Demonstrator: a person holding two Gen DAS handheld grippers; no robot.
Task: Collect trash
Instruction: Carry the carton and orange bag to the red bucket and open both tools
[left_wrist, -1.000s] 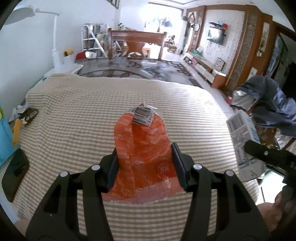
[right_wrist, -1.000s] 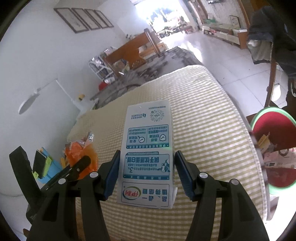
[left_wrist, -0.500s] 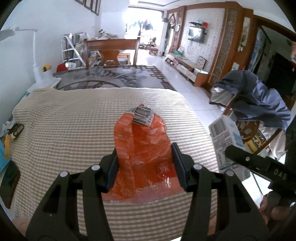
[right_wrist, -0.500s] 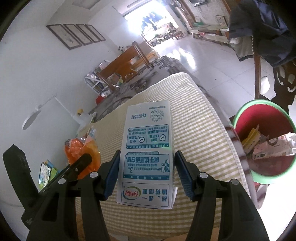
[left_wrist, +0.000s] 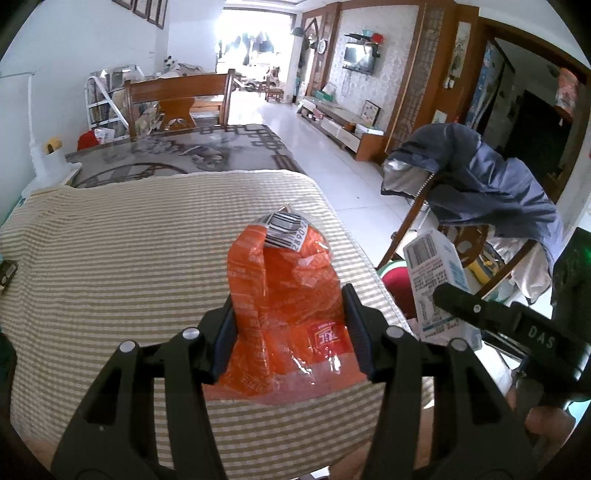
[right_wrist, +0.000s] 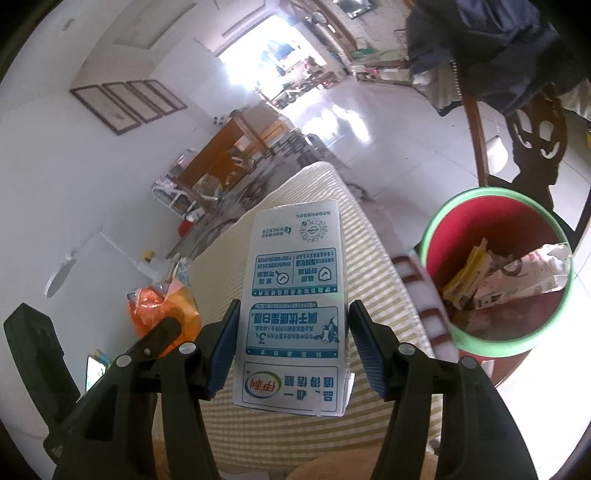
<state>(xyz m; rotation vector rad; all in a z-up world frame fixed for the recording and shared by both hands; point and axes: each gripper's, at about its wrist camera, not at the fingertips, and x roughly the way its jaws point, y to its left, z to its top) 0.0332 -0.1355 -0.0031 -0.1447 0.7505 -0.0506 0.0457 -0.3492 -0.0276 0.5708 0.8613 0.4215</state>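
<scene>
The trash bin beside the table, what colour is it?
The trash bin is red inside with a green rim, clearest in the right wrist view.

My right gripper (right_wrist: 293, 345) is clamped on a white milk carton (right_wrist: 295, 306) with blue print (its label reads upside down to me), held above the striped tablecloth (right_wrist: 373, 266). Off to my right, beside the table edge, I see a red bin (right_wrist: 496, 273) with a green rim holding wrappers. To my left, the left gripper (right_wrist: 159, 334) grips an orange bag (right_wrist: 162, 306).
</scene>
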